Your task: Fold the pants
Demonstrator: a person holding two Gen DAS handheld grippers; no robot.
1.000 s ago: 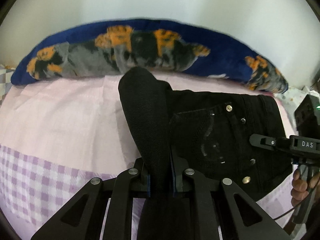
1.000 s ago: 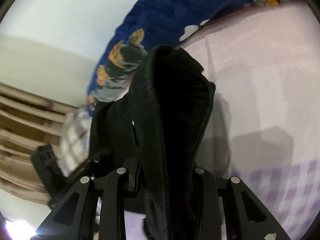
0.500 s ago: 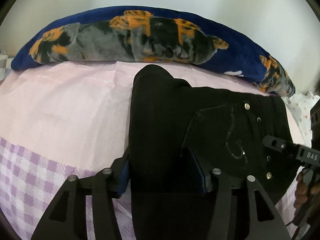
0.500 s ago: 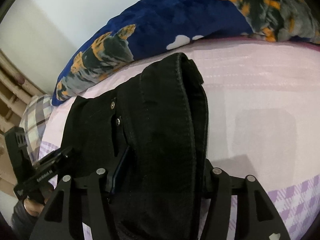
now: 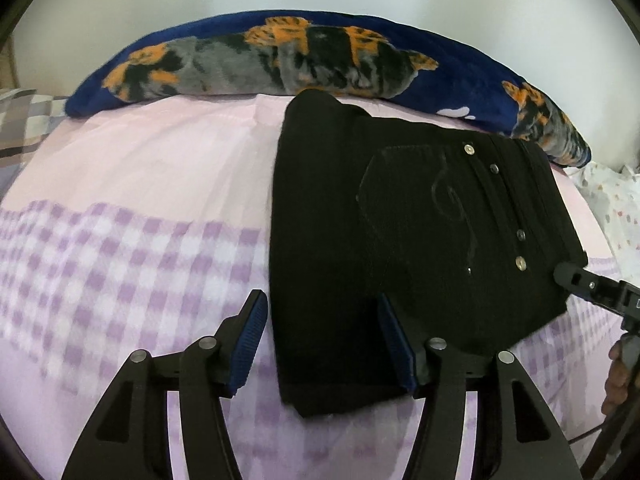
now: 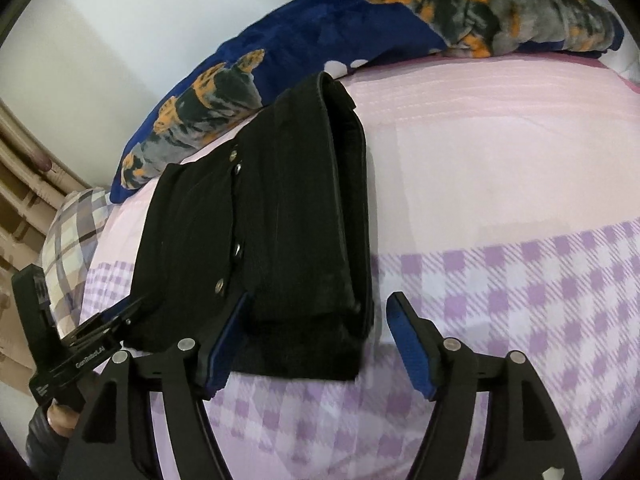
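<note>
Black pants (image 5: 400,248) lying folded into a compact stack on the pink-and-lilac checked bedsheet (image 5: 120,248), seen from both wrist cameras. The bundle sits toward the far side of the bed, its far end close to the blue patterned blanket (image 5: 280,60) rolled along the wall; whether cloth and blanket actually touch cannot be told from these angles. In the left wrist view the back pocket and a row of metal rivets face upward, and a folded leg panel forms the left edge of the stack. The left gripper (image 5: 324,344) has its jaws spread wide at the near edge of the bundle: one blue pad stands clear over the sheet, the other lies against the cloth, and nothing is pinched between them. The right gripper (image 6: 316,340) is likewise spread, its left pad touching the near end of the thick folded leg, its right pad free above the sheet. Each tool appears at the margin of the other's view. Judged from this layout, the fold has been laid down and the step in hand is the release. The next move probably calls for drawing both tools straight back toward the near side without snagging the top layer, then pressing or squaring the slightly raised right-hand layers if a neater stack is wanted.
</note>
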